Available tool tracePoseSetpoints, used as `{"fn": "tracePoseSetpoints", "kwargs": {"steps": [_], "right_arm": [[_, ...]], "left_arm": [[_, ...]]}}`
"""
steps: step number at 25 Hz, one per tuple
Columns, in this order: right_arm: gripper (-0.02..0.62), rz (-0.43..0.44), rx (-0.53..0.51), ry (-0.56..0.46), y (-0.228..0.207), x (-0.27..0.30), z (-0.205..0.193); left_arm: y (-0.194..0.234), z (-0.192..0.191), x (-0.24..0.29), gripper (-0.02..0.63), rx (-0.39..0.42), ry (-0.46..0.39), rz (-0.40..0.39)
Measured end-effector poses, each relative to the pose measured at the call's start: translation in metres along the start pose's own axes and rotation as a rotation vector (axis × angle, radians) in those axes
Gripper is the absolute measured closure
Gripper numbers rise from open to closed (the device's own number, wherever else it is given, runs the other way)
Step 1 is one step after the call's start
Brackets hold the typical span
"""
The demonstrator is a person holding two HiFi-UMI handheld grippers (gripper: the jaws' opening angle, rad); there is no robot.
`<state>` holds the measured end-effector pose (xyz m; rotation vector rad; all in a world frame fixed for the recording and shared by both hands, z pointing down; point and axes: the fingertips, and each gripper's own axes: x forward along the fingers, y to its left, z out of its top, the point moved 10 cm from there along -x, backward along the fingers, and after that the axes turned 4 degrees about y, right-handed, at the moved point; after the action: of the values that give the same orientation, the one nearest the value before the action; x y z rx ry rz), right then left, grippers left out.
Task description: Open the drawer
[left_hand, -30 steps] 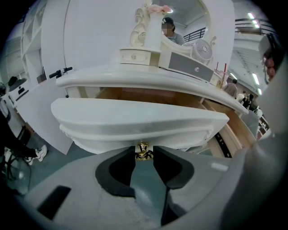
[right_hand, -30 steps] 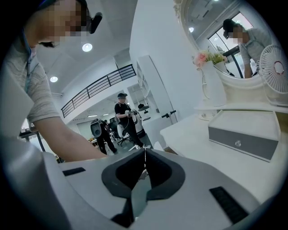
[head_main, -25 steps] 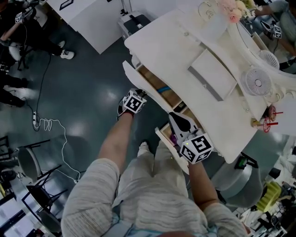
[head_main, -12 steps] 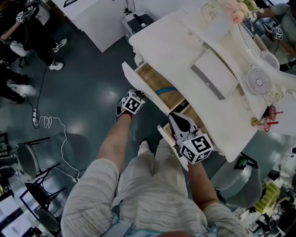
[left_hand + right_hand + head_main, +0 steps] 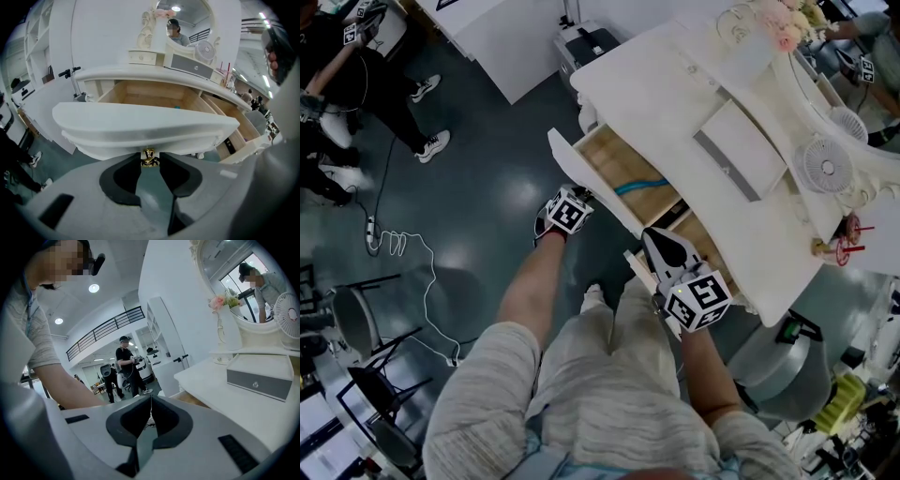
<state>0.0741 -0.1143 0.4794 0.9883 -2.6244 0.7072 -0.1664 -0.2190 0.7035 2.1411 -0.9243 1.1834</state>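
Two grippers in view, only one at work. Holds the small brass knob (image 5: 149, 155) with the left gripper (image 5: 150, 160), jaws pinched on it from either side, just under the curved white front panel (image 5: 140, 123) of the drawer (image 5: 628, 180). Finds that drawer already well out of the dressing table (image 5: 675, 94), wooden floor exposed, a blue strip (image 5: 639, 186) lying across it. Keeps the right gripper (image 5: 151, 403) closed on nothing, jaws together, parked above the smaller neighbouring drawer (image 5: 233, 133), itself part open.

Hinges on one relation: drawer travel straight out from the table toward the person, the front panel's long axis crosswise to that line, the knob at its middle. Places the left gripper on the person's side of the panel, aimed in at the knob, so a pull straight back along the gripper's own line looks the likeliest way to draw the box out squarely. Favours the left hand plainly, already on the knob; asks nothing of the right. Risks, by judgement, a skewed pull jamming the box, or the small knob slipping from the pads.
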Motion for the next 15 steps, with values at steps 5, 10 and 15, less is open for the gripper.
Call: {"fn": "tracePoseSetpoints", "kwargs": {"steps": [5, 10, 15], "right_arm": [[0.585, 0.0, -0.001, -0.001, 0.007, 0.001, -0.001], [0.585, 0.002, -0.005, 0.002, 0.016, 0.0, -0.005], [0.585, 0.001, -0.006, 0.005, 0.019, -0.001, -0.007]], "left_arm": [[0.0, -0.011, -0.006, 0.474, -0.005, 0.013, -0.003], [0.002, -0.022, -0.009, 0.474, 0.0, 0.015, 0.011], [0.001, -0.025, -0.013, 0.474, -0.001, 0.017, 0.013]]}}
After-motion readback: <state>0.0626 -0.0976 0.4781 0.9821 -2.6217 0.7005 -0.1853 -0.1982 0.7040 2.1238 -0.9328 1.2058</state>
